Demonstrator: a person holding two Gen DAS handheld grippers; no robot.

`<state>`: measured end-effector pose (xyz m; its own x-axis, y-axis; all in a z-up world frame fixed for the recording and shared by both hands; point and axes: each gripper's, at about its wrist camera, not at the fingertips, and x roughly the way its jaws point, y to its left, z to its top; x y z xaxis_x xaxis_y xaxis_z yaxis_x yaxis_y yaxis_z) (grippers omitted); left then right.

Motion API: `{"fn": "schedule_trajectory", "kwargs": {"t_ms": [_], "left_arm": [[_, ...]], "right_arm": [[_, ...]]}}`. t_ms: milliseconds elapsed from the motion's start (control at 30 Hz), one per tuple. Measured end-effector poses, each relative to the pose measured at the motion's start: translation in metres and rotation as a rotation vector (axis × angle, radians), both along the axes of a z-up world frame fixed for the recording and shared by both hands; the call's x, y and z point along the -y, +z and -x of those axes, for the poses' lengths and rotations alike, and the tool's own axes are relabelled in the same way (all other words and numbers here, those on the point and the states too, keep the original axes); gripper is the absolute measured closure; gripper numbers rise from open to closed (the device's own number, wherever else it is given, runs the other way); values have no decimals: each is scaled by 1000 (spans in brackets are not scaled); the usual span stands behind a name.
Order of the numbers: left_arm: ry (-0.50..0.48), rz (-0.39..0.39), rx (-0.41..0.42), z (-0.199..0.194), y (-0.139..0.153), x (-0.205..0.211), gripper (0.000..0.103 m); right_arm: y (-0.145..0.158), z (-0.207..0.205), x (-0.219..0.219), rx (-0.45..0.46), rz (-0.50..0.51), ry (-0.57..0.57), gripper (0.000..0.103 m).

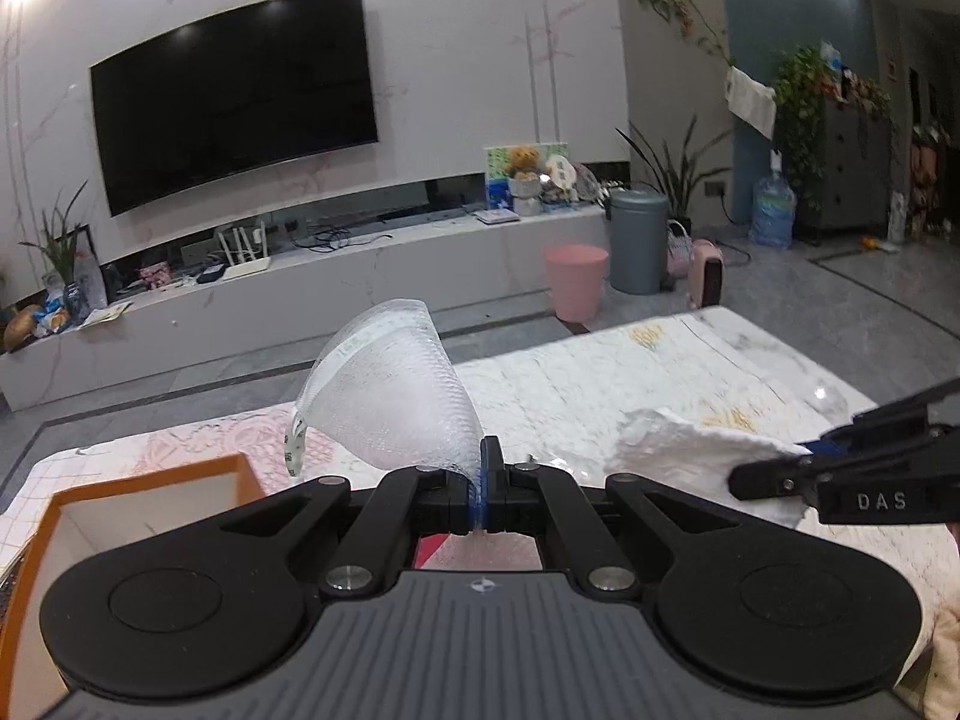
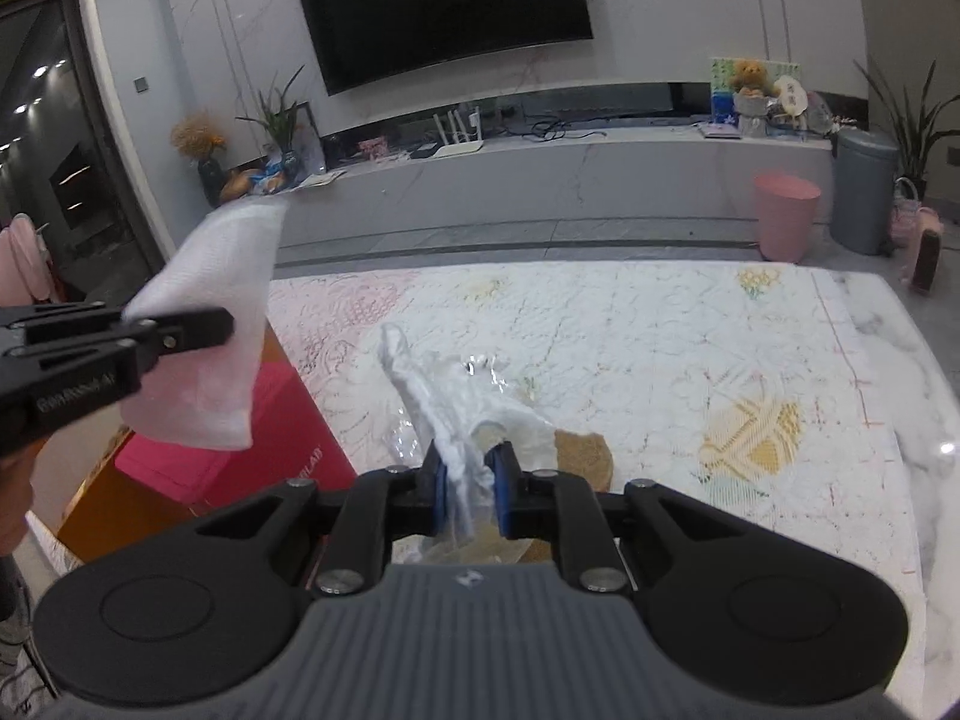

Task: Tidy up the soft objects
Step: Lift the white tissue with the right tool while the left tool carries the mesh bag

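Observation:
My left gripper [image 1: 480, 483] is shut on a thin white mesh cloth [image 1: 390, 396] that stands up above the jaws; it also shows in the right wrist view [image 2: 210, 324], held over the orange box [image 1: 138, 492]. My right gripper [image 2: 468, 480] is shut on a crumpled white soft cloth [image 2: 438, 414], lifted just above the table; the same cloth [image 1: 690, 450] and gripper show at the right of the left wrist view.
The table has a patterned white cover [image 2: 660, 330]. The orange box with a pink side [image 2: 240, 456] stands at the table's left. A clear plastic wrap [image 2: 480, 372] and a tan woven piece [image 2: 582, 456] lie under my right gripper. A pink bin [image 2: 786, 216] and a grey bin [image 2: 864, 192] stand on the floor beyond.

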<state>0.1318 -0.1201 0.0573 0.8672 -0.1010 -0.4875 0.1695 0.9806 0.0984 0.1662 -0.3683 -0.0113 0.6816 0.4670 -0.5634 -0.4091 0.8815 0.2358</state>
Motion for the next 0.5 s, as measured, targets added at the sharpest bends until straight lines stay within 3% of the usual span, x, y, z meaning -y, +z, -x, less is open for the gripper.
{"fn": "schedule_trajectory", "kwargs": {"t_ms": [233,500], "left_arm": [[18,7,71,12,33,-40,102],[46,54,99,30,63,-104,102]], "right_arm": [[17,7,-40,12,95,-77,90],[72,28,-116,154,46,-77,90]]}}
